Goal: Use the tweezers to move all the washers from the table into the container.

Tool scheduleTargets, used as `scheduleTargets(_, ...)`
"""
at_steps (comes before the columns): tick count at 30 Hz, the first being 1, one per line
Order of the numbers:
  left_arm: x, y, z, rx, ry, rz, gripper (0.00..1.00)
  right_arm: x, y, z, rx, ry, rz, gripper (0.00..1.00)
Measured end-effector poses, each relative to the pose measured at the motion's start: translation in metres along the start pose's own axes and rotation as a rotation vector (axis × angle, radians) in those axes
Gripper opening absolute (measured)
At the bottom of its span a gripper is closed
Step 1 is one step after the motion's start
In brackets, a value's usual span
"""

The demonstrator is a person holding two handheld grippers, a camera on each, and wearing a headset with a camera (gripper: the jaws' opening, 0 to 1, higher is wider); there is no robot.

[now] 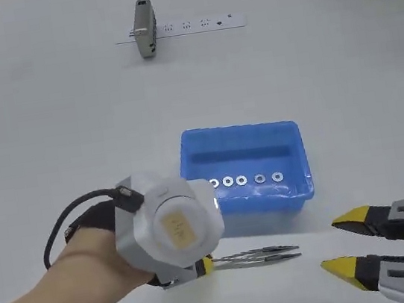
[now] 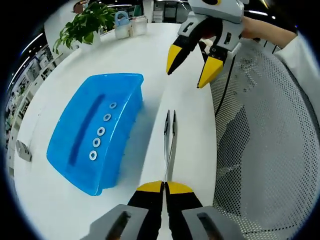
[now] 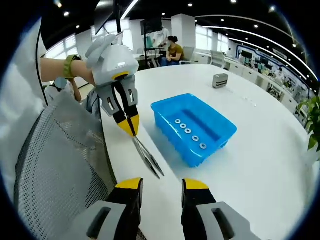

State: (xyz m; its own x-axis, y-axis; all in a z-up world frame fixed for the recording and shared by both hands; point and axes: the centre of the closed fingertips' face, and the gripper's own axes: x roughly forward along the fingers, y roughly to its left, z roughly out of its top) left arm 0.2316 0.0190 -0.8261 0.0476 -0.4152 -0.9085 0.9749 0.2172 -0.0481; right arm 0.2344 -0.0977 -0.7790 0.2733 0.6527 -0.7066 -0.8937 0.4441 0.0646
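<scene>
Table white, blue container with washers, left tongs pinching tweezers, office behind.

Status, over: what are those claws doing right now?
Left gripper shut on tweezers. Right gripper open, empty. Five washers in blue container. Nothing blocking.

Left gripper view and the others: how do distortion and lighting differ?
Head view: soft even light, straight edges, faint shadow under the container. Left gripper view: fisheye bows the container, washers look sharp. Right gripper view: bright ceiling lights, curved table edge.
</scene>
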Motion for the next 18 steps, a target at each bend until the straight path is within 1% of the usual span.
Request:
scheduleTargets(4, 0.002, -0.001, -0.002, -0.004, 0.02, -0.005, 0.0, -0.006, -0.003, 0.004, 0.023, -0.039, -0.019, 0.31)
scheduleTargets(7, 0.003, 0.0, -0.002, 0.005, 0.031, -0.001, 0.0, -0.011, -0.006, 0.007, 0.042, -0.07, -0.035, 0.33)
scheduleTargets(9, 0.003, 0.0, -0.003, 0.002, 0.033, 0.0, 0.0, -0.014, -0.005, 0.01, 0.052, -0.104, -0.034, 0.35)
scheduleTargets(10, 0.003, -0.001, -0.003, -0.002, 0.032, -0.001, 0.0, -0.015, -0.003, 0.013, 0.057, -0.125, -0.024, 0.36)
scheduleTargets(11, 0.003, -0.001, -0.003, -0.016, 0.028, 0.003, 0.0, -0.017, -0.003, 0.015, 0.068, -0.144, -0.02, 0.38)
scheduleTargets(12, 0.002, -0.001, -0.003, -0.035, 0.019, 0.007, 0.02, -0.02, -0.004, 0.019, 0.081, -0.173, -0.026, 0.4)
scheduleTargets(13, 0.001, -0.001, -0.002, -0.056, 0.001, 0.011, 0.05, -0.023, -0.006, 0.021, 0.083, -0.19, -0.033, 0.41)
scheduleTargets(14, -0.003, -0.002, 0.0, -0.092, -0.028, 0.02, 0.09, -0.028, -0.01, 0.025, 0.083, -0.223, -0.054, 0.42)
scheduleTargets(15, -0.006, -0.002, 0.0, -0.122, -0.052, 0.029, 0.13, -0.032, -0.013, 0.027, 0.092, -0.242, -0.067, 0.43)
scheduleTargets(16, -0.012, -0.003, 0.002, -0.159, -0.089, 0.041, 0.15, -0.039, -0.019, 0.031, 0.108, -0.276, -0.091, 0.44)
scheduleTargets(17, -0.017, -0.002, 0.002, -0.19, -0.114, 0.059, 0.18, -0.043, -0.024, 0.034, 0.119, -0.304, -0.11, 0.45)
scheduleTargets(18, -0.026, -0.002, 0.004, -0.226, -0.162, 0.085, 0.21, -0.05, -0.03, 0.038, 0.134, -0.343, -0.134, 0.48)
